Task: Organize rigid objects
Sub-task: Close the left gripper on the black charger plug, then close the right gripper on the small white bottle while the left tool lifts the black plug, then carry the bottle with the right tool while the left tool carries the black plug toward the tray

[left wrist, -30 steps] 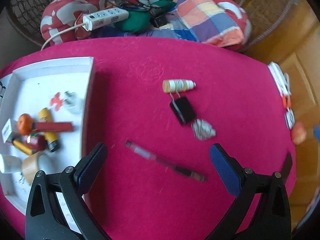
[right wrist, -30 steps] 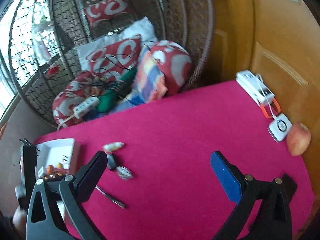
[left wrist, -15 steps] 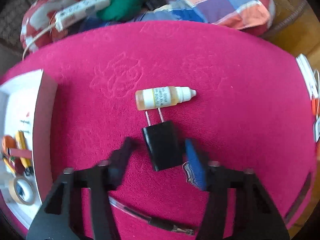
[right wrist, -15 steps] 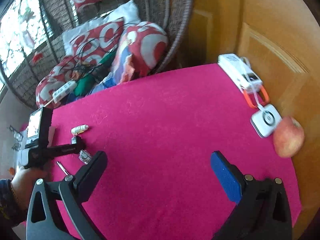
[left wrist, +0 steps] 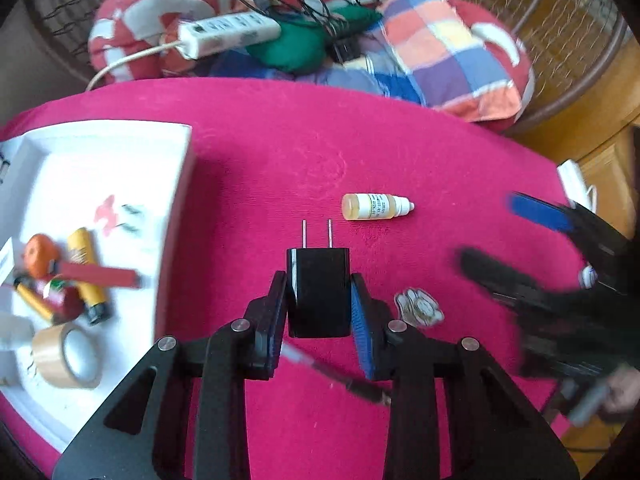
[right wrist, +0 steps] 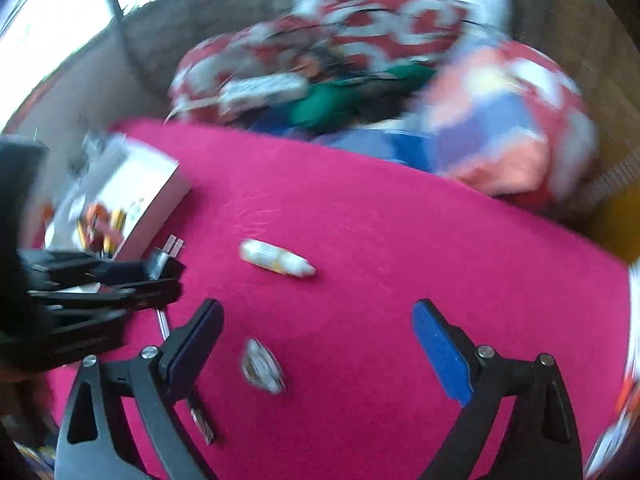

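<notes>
My left gripper [left wrist: 319, 280] is shut on a black plug adapter [left wrist: 319, 292], prongs pointing away, held above the pink tablecloth. A small yellow dropper bottle [left wrist: 375, 206] lies just beyond it, also in the right wrist view [right wrist: 276, 261]. A clear brooch-like piece [left wrist: 418, 307] lies right of the adapter, and a pen [left wrist: 340, 378] lies under my left fingers. My right gripper [right wrist: 316, 334] is open and empty, above the brooch piece [right wrist: 262, 366]; it shows blurred in the left wrist view [left wrist: 516, 240]. The white tray [left wrist: 176, 184] at left holds batteries, tape and other small things.
Cushions and a white power strip [left wrist: 228, 34] lie on the wicker chair behind the table. A white device [left wrist: 574, 180] sits at the table's right edge. The left gripper shows at left in the right wrist view [right wrist: 100, 280].
My left gripper closed on the plug adapter and lifted it. My right gripper swung left toward the items in the middle of the table; its view is blurred by motion.
</notes>
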A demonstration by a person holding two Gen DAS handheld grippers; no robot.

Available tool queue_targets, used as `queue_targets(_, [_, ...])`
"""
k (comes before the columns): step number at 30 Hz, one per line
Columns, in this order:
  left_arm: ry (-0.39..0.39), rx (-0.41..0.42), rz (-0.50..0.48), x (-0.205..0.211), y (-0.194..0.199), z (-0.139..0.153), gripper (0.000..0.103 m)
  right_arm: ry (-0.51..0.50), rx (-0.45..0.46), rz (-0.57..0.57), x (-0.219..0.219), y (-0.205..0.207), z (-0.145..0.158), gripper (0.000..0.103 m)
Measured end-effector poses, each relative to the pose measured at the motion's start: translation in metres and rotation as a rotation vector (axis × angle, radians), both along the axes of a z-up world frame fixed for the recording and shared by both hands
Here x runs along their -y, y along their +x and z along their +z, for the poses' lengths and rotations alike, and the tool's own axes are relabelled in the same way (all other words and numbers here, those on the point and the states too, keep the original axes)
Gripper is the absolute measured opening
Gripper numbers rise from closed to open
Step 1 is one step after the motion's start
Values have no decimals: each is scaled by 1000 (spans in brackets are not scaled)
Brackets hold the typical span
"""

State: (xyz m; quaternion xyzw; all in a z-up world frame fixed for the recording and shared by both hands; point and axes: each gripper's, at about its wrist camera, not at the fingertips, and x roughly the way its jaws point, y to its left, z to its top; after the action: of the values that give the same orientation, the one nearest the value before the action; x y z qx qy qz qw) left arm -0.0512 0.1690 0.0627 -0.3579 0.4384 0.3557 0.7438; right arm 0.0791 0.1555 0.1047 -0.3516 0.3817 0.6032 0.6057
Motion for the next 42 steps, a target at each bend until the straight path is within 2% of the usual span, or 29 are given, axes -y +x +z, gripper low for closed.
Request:
queue_targets(4, [2, 29, 35, -3, -22, 20, 29, -64, 60, 183, -33, -29, -21, 93])
queue_targets(5, [2, 32, 43, -5, -25, 21, 29, -78, 78, 224, -40, -35, -25, 89])
queue_targets(7, [-4, 41, 64, -5, -35, 25, 29, -126, 106, 309, -50, -44, -37, 72])
queue_targets(8, [-5, 42, 73, -4, -38, 27, 29, -149, 112, 331, -54, -47, -42, 69])
queue_targets(10, [-8, 47, 87, -4, -46, 29, 29, -187, 116, 359, -57, -49, -51, 62])
queue_targets(12, [-7, 48, 98, -3, -53, 31, 29, -220, 111, 372, -59, -50, -59, 45])
queue_targets(14, [5, 44, 101, -2, -56, 33, 29, -220, 125, 377, -57, -52, -60, 36])
queue_targets(15, [11, 41, 100, -2, -56, 33, 29, -220, 129, 376, -57, -52, -59, 23])
queue_targets(16, [13, 40, 96, -1, -55, 32, 29, -221, 134, 373, -57, -52, -59, 18])
queue_targets(19, [16, 44, 88, 0, -52, 33, 29, -213, 122, 349, -54, -52, -55, 18])
queue_targets(24, [87, 50, 58, 5, -45, 48, 29, -76, -7, 183, -34, -38, -12, 18])
queue_targets(28, [177, 86, 39, 10, -41, 81, 29, 110, -91, 93, -2, -39, 52, 18])
queue_targets(34, [345, 177, -7, 20, -39, 148, 29, 352, -123, 20, 52, -43, 143, 18])
queue_targets(42, [480, 270, -61, 31, -53, 219, 29, 590, -107, -71, 100, -49, 224, 18])
